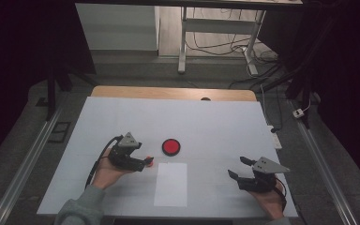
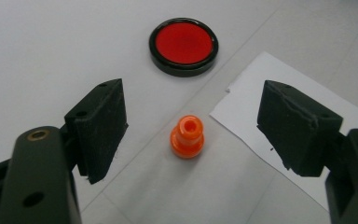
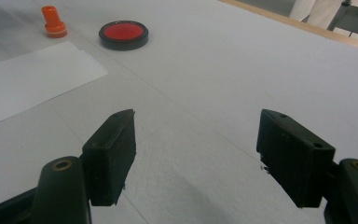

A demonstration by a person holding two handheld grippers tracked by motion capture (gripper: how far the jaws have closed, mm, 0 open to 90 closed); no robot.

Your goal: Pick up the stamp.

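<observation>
Stamp (image 2: 187,136) and ink pad (image 2: 183,46) sit on the white table (image 1: 215,122), with a sheet of paper (image 1: 170,184) close by. The stamp is small and orange. It stands upright, just beside the top left corner of the paper and near the pad, but it touches neither.

The left gripper (image 2: 191,130) is low over the stamp. Its jaws are spread wide, one on each side of the stamp, and they do not touch it yet. The right gripper (image 3: 196,158) hangs over bare table, well apart from the stamp, and its jaws are spread wide too. It holds nothing.

The stamp looks like hard plastic, so it is likely light and stiff and will not squash. It is smooth and round, so it may slip or spin if the pinch is loose. It is narrow and a bit tall, so a bump from one jaw could tip it over.

A good place to hold it looks like the thin neck, above the wide foot. The jaws should close evenly from both sides. A soft, steady pinch should be enough for such a light thing.
</observation>
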